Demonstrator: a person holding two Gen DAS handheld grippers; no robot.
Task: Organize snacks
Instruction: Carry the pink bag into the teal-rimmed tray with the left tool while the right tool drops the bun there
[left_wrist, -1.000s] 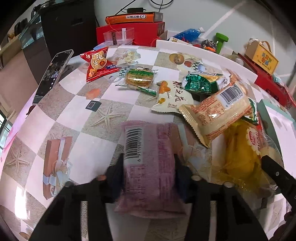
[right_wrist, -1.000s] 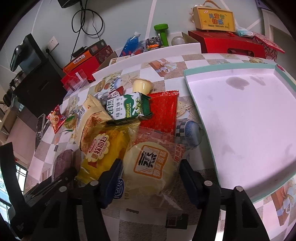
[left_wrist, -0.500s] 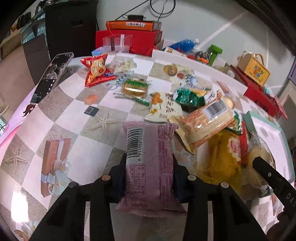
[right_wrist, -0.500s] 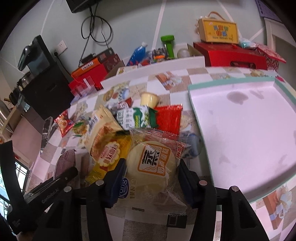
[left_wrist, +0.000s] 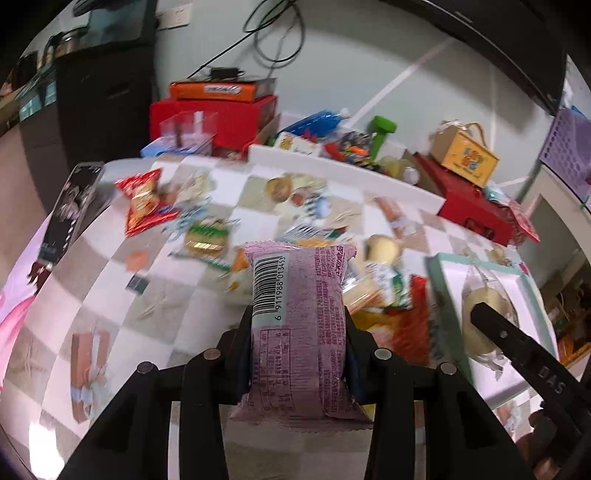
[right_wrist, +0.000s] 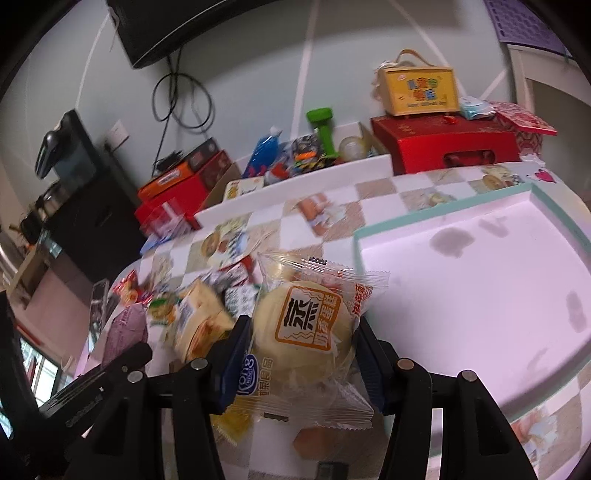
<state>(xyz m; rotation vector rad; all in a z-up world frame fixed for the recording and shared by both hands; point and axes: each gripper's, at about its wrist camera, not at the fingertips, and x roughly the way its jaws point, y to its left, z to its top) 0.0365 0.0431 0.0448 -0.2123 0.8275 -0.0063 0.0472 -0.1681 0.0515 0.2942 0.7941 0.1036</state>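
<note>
Left claw (left_wrist: 297, 363) is clamped on the purple snack packet (left_wrist: 300, 325), held clear above the checkered counter (left_wrist: 110, 288). Right claw (right_wrist: 301, 363) grips a clear-wrapped steamed cake (right_wrist: 303, 328); the pink tray (right_wrist: 480, 295) lies at 2 o'clock. The snack pile (right_wrist: 199, 314), at 10 o'clock, is blurred, probably biscuits.

Steamed cake packet (right_wrist: 306, 332) between tool (right_wrist: 301, 354) pads

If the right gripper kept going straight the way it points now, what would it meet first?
Probably the left edge of the pink tray. The right gripper, jaws shut on the steamed cake pack, aims down near the tray's teal rim; depth is unclear.
</note>
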